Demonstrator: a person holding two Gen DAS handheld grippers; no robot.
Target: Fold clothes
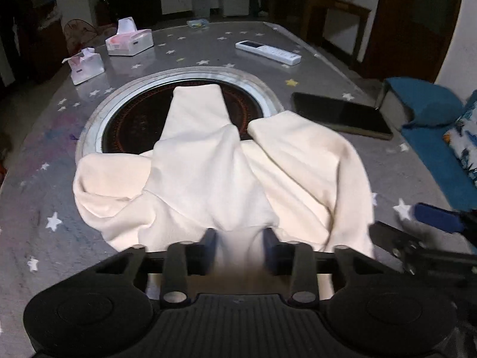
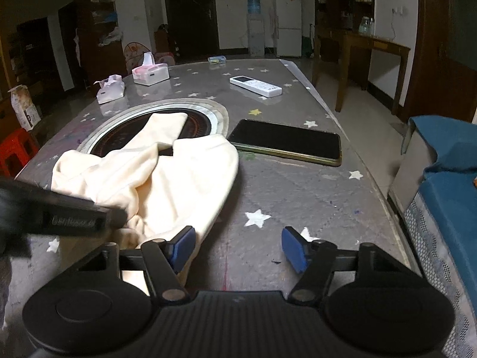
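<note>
A cream garment (image 1: 208,173) lies crumpled on the star-patterned table (image 1: 44,185), one part stretched over the round dark inset (image 1: 131,125). My left gripper (image 1: 240,238) is at the garment's near edge, shut on a bunched fold of it between its blue pads. In the right wrist view the same garment (image 2: 167,179) lies to the left, and my right gripper (image 2: 238,249) stands open over bare table (image 2: 298,197). Its left pad (image 2: 182,247) rests by the garment's hem, and nothing lies between the pads. The left gripper's black body (image 2: 74,214) crosses over the cloth there.
A dark tablet (image 2: 286,141) lies just right of the garment, with a white remote (image 2: 256,85) beyond it. Two tissue packs (image 2: 150,73) (image 2: 110,91) stand at the far left. A blue-covered sofa (image 2: 447,185) runs along the table's right edge.
</note>
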